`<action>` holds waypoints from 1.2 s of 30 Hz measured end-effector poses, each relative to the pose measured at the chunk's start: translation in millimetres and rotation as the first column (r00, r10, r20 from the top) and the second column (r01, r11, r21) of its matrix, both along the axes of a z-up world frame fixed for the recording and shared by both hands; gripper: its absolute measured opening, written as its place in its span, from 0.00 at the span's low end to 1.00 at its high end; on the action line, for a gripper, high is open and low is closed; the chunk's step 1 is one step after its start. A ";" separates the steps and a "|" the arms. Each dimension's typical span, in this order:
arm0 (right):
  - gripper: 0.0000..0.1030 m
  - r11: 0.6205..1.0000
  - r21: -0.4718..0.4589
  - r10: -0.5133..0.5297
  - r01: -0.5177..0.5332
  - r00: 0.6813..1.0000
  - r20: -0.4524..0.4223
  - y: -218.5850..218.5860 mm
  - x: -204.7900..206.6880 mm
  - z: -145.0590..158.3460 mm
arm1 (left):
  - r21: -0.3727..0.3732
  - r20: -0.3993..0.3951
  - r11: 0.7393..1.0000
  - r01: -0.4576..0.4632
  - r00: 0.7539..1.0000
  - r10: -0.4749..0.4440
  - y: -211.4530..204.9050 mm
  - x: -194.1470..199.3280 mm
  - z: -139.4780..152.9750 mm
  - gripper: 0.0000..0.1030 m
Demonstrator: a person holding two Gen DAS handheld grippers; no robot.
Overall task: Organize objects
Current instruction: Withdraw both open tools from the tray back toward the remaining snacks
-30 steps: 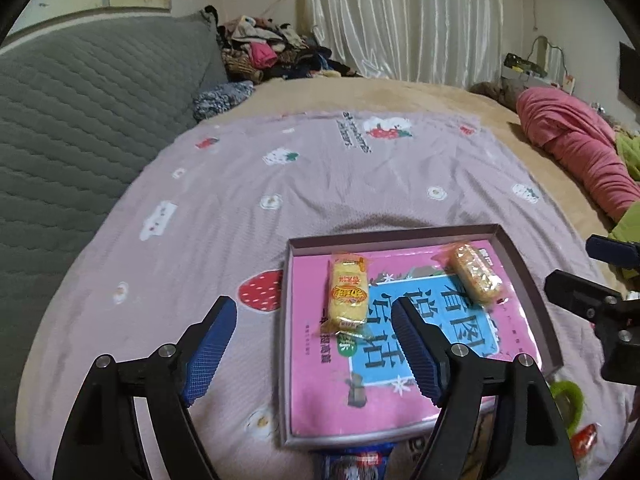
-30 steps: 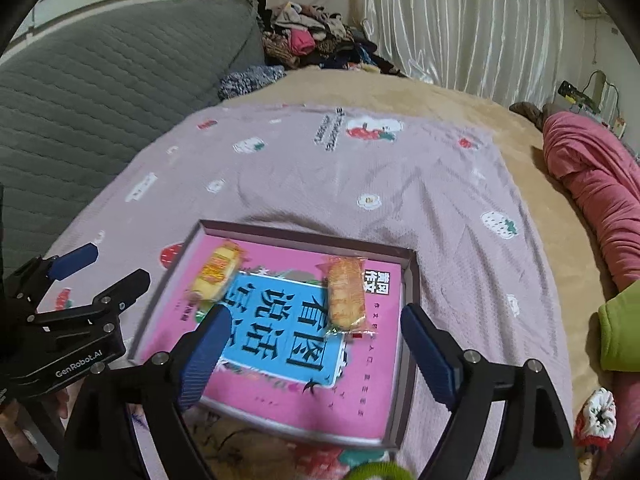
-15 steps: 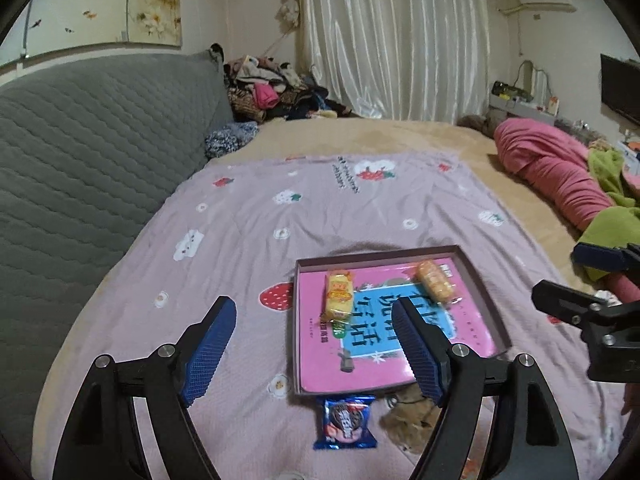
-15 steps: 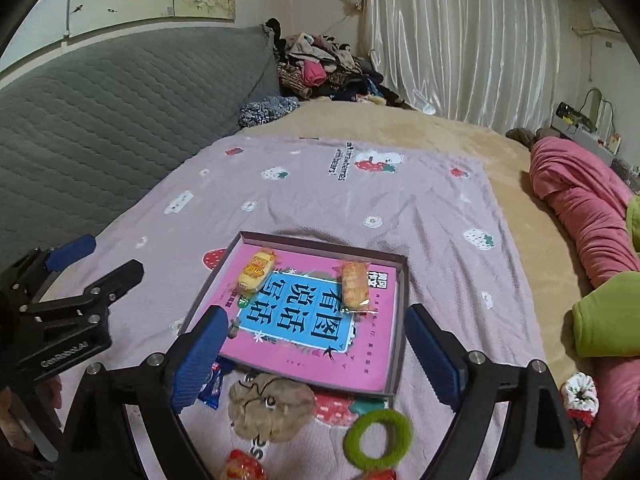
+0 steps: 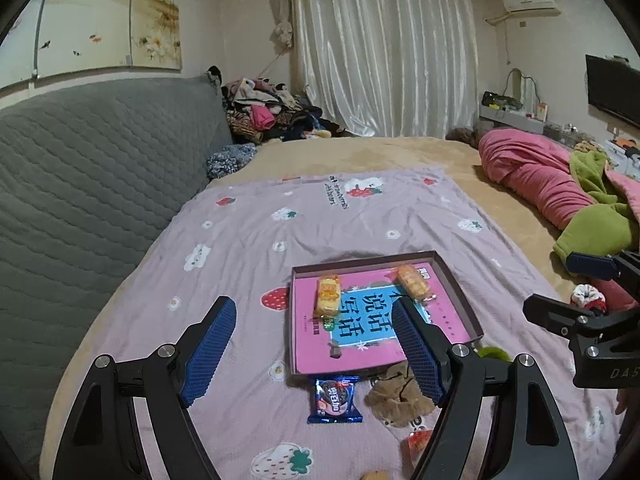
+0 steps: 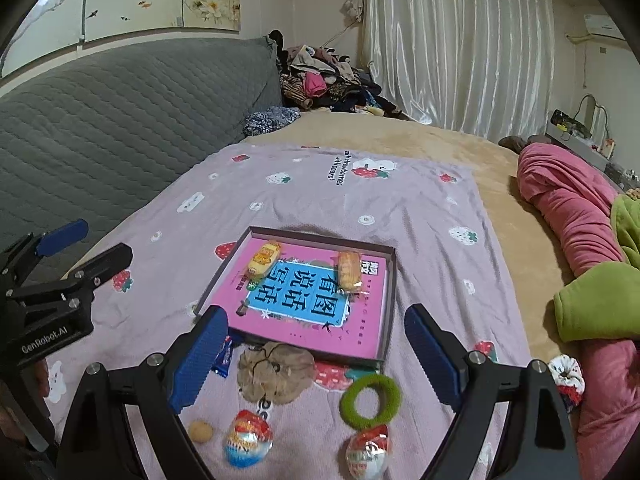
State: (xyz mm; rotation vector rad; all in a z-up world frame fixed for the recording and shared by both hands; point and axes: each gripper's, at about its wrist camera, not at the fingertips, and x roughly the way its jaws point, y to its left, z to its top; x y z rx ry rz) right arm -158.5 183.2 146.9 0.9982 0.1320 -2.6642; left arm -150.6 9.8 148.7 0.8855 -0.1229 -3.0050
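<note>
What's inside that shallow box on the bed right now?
The shallow box holds a pink and blue book lying flat, with two wrapped snack cakes on it: a yellow one and an orange one. Whatever lies beneath the book is covered.

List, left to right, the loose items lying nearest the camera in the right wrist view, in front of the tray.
Small round cookie → blue-and-red wrapped egg → green hair ring, with the red-and-white wrapped egg just below it.

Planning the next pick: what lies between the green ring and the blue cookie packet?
The brown scrunchie lies between the green ring and the blue cookie packet, seen in the right wrist view.
</note>
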 end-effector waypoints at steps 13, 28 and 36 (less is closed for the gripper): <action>0.90 1.000 0.003 -0.015 0.016 1.000 -0.012 24.9 49.8 4.6 | -0.012 -0.005 1.000 0.015 1.000 -0.015 10.6 45.4 10.5 0.79; 0.91 1.000 0.019 -0.015 0.015 1.000 0.006 37.8 93.2 -19.2 | -0.029 0.063 0.998 0.048 0.997 -0.046 28.9 79.9 -32.5 0.79; 0.91 1.000 0.017 -0.021 0.020 0.999 0.047 43.3 100.2 -41.5 | -0.020 0.113 0.998 0.059 0.992 -0.056 39.5 85.4 -60.8 0.79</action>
